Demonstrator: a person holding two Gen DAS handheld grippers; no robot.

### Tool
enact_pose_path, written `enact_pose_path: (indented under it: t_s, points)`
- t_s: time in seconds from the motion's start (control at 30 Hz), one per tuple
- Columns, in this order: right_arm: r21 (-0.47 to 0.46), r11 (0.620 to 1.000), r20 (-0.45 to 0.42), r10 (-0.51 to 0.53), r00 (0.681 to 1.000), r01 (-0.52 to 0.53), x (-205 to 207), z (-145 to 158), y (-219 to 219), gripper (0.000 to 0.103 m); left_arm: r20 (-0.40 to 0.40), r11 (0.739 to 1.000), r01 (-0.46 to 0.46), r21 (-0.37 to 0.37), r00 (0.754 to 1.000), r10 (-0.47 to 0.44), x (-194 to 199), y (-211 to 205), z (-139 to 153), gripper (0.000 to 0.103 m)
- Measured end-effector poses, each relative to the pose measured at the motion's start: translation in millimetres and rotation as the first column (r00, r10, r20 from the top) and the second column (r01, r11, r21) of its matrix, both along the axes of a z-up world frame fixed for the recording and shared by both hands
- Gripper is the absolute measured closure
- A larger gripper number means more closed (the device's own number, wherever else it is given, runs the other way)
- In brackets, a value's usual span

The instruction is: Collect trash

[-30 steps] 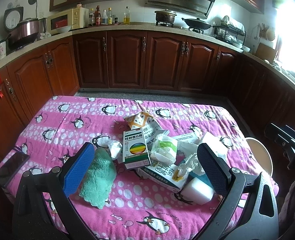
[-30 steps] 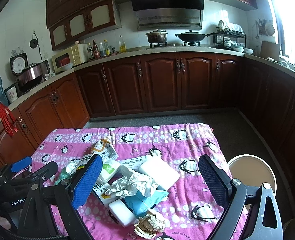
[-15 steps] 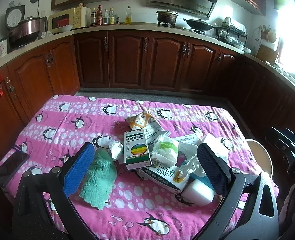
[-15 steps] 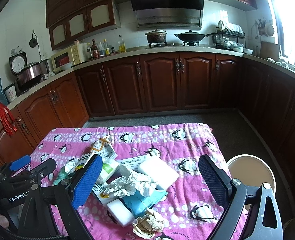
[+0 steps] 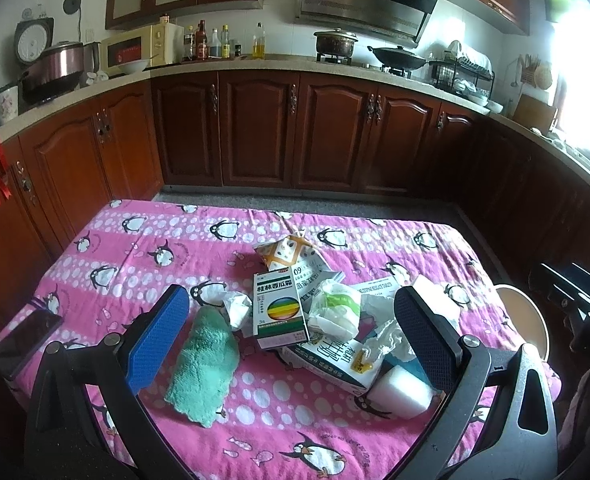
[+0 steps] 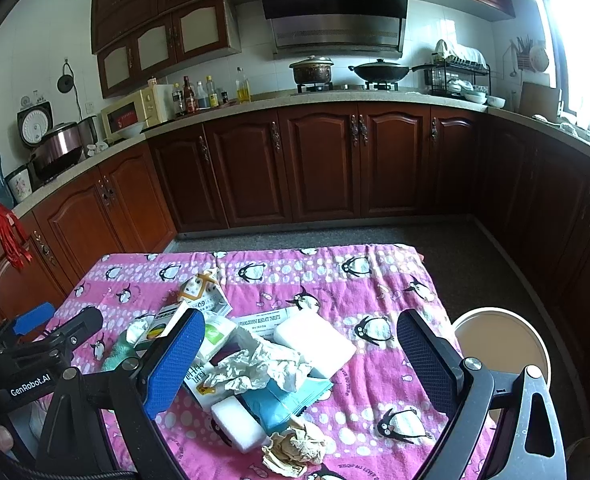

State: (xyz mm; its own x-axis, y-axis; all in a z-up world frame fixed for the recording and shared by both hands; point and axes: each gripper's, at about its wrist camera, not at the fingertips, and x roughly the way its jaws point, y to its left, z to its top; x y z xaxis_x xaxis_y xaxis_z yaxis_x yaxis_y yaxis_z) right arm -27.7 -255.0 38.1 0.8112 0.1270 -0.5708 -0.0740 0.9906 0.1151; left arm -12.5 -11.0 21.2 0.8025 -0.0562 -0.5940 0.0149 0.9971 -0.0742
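A pile of trash lies on the pink penguin tablecloth [image 5: 143, 240]: a green-striped medicine box [image 5: 281, 310], a green-and-white wrapper [image 5: 335, 312], a printed carton [image 5: 331, 360], crumpled white paper [image 6: 255, 368], a blue packet [image 6: 283, 400], white foam blocks [image 6: 315, 340] and a brown paper ball [image 6: 291, 448]. A green cloth [image 5: 205, 364] lies left of the pile. My left gripper [image 5: 291, 340] is open and empty above the near edge, facing the pile. My right gripper [image 6: 301, 364] is open and empty, hovering over the pile's right side.
A round bin [image 6: 499, 344] stands on the floor off the table's right edge. A dark phone [image 5: 23, 342] lies at the table's left edge. Wooden kitchen cabinets [image 6: 319, 164] and a worktop with pots ring the room beyond a strip of grey floor.
Both views have shifted only slightly; the left gripper has edged a little closer over the table. Both grippers stay open and nothing on the table has moved.
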Motion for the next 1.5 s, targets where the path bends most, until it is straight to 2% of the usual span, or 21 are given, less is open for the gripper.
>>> enact_pose_path:
  t_s: [0.4, 1.1, 1.3, 1.5]
  points:
    - [-0.007, 1.000, -0.016, 0.003, 1.000, -0.003, 2, -5, 1, 0.008, -0.013, 1.000, -0.004, -0.002, 1.000, 0.004, 1, 3, -4, 0.001]
    - [-0.033, 0.999, -0.077, 0.018, 0.997, -0.021, 11, -19, 6, 0.008, -0.082, 1.000, -0.008, -0.027, 0.997, 0.006, 11, 17, -22, 0.001]
    - [-0.027, 0.998, -0.158, 0.043, 0.986, -0.048, 19, -33, -2, 0.004, -0.134, 0.999, 0.014, -0.053, 0.991, -0.021, 13, 38, -28, 0.001]
    - [-0.014, 0.999, -0.221, 0.030, 0.975, -0.034, 23, -49, -20, 0.004, -0.221, 0.997, 0.001, -0.071, 0.975, -0.017, 14, 82, -43, 0.001]
